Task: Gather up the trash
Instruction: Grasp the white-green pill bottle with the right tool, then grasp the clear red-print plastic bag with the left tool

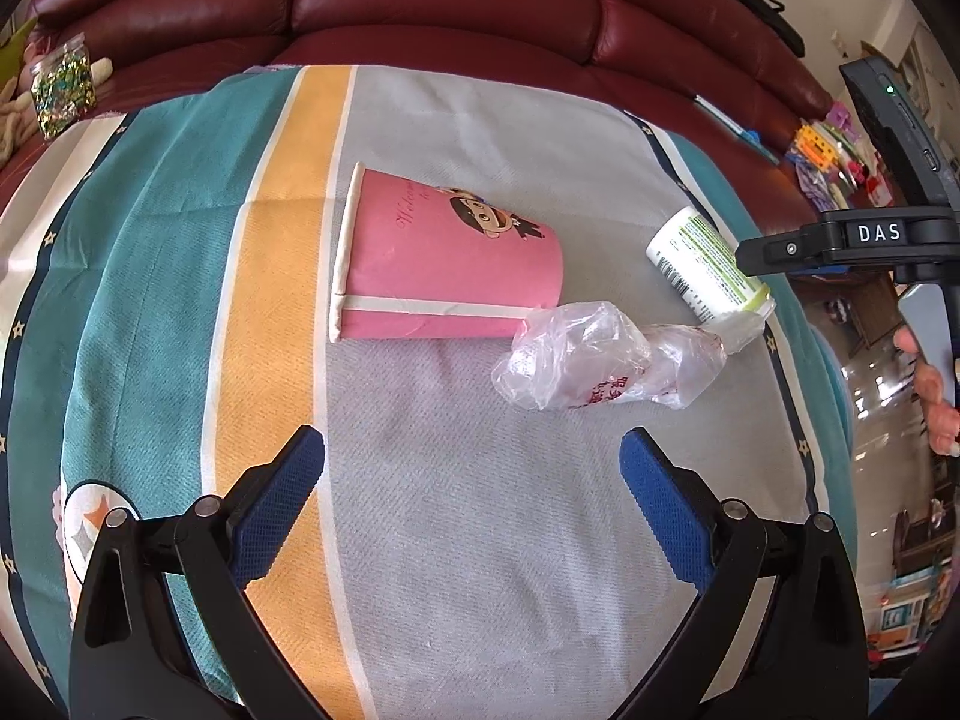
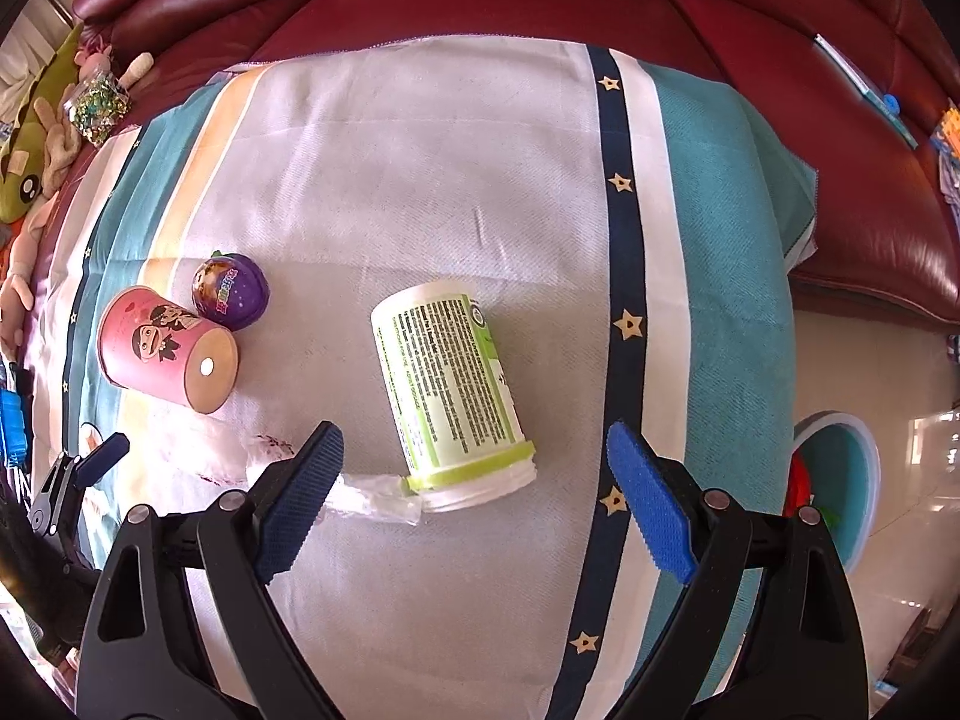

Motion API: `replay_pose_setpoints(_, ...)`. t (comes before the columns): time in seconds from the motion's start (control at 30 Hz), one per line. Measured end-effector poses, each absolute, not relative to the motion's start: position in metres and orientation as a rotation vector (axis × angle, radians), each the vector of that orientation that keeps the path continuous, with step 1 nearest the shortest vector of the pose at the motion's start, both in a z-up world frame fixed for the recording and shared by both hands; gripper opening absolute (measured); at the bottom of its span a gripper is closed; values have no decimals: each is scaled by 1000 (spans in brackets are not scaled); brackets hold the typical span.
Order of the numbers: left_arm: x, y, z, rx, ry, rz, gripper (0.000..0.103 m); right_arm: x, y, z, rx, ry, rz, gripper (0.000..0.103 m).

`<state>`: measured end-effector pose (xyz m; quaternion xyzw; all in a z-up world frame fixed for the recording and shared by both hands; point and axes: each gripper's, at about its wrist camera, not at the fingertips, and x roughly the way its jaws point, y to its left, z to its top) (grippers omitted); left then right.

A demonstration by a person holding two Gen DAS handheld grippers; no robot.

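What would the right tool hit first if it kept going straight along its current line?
Probably the white and green bottle, lying on its side on the striped cloth. It sits just ahead between the open right tool fingers; depth is uncertain.

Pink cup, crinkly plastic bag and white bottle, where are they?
pink cup (image 1: 444, 264): left wrist view, on its side wall.
plastic bag (image 1: 594, 360): left wrist view, on its crumpled middle.
white bottle (image 2: 447, 384): right wrist view, on its printed label.

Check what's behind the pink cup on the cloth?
Right wrist view: a purple ball sits just behind the pink cup. Left wrist view: the cup hides it.
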<state>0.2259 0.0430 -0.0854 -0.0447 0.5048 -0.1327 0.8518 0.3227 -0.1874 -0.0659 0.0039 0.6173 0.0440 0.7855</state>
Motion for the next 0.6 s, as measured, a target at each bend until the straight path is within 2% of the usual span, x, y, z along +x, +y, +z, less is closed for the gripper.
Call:
replay_pose_setpoints(0.17,228,43,-86,-87,1068,-275,99,329,-181,-77,3,1349,114,71)
replay_pose_setpoints(0.23,227,42,-86,-82,1066,-278,99,331,-180,-81,0,1359,118,55)
replay_pose_setpoints(0.3,227,40,-84,-73,1063,-284,99,332,-181,-87,3,1367,123,49)
replay_pose_setpoints(0.6,226,5,-62,66,1021,-393,99,312,-204,-86,55,1353,126,48)
